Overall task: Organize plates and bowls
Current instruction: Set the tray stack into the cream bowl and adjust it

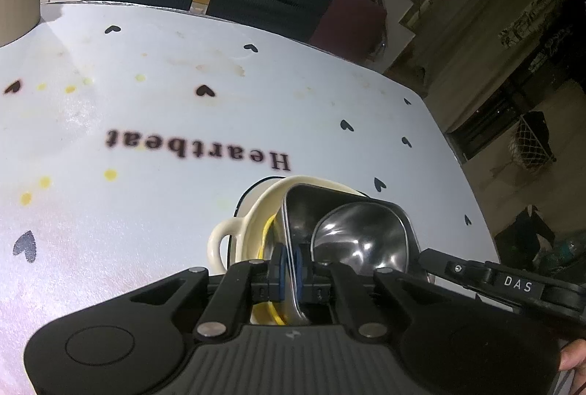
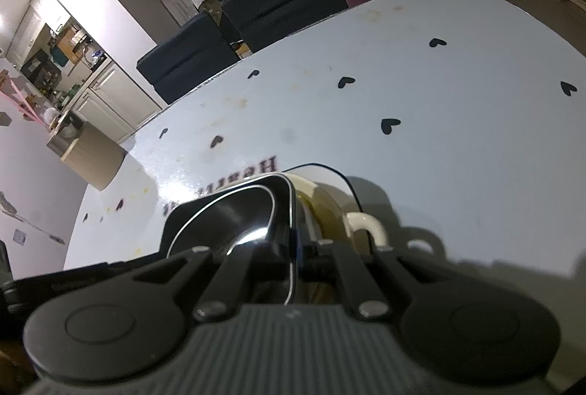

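With your left gripper (image 1: 289, 266) and right gripper (image 2: 296, 254) both clamped on opposite rims of the steel bowl (image 1: 351, 233) nested in the cream handled dish (image 1: 234, 237), keep it level while seating it squarely.

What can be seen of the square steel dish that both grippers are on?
The square steel dish is shiny metal with rounded corners and a thin rim. It sits tilted inside a cream handled bowl, with a smaller steel dish nested in it. The left gripper and the right gripper are each shut on its rim.
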Tool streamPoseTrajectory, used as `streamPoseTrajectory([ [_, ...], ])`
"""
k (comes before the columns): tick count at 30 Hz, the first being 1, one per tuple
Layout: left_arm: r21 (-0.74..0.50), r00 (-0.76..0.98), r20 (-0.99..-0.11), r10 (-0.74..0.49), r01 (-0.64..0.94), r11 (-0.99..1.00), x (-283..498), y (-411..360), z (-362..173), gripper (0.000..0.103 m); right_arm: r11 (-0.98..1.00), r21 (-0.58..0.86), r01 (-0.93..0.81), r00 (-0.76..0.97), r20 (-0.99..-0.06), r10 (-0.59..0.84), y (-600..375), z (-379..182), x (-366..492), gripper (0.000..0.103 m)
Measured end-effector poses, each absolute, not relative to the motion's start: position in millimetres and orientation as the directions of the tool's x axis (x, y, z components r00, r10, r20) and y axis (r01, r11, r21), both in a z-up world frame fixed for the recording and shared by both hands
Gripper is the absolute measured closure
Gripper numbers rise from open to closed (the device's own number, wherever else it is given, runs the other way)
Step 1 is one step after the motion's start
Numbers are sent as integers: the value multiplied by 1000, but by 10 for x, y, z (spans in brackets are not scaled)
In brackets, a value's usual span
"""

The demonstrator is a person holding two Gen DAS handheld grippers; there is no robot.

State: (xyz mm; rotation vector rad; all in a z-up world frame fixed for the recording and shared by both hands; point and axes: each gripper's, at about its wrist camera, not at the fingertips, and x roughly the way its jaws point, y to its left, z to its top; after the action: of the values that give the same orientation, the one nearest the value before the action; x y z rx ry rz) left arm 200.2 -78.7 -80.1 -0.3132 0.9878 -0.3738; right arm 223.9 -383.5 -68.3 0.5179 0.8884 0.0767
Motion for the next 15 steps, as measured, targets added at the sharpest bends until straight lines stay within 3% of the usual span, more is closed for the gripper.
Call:
streamPoseTrajectory([
  [11,-414,495,-752,-436,161,896,2013,-779,-800,94,866,476,150,646,-710,279,-3866,-673,2240,92],
  [15,-416,499,-749,-437,159,895,2011,-766,-789,88,863,483,149,653,-703,281,-3881,-669,2229,92],
])
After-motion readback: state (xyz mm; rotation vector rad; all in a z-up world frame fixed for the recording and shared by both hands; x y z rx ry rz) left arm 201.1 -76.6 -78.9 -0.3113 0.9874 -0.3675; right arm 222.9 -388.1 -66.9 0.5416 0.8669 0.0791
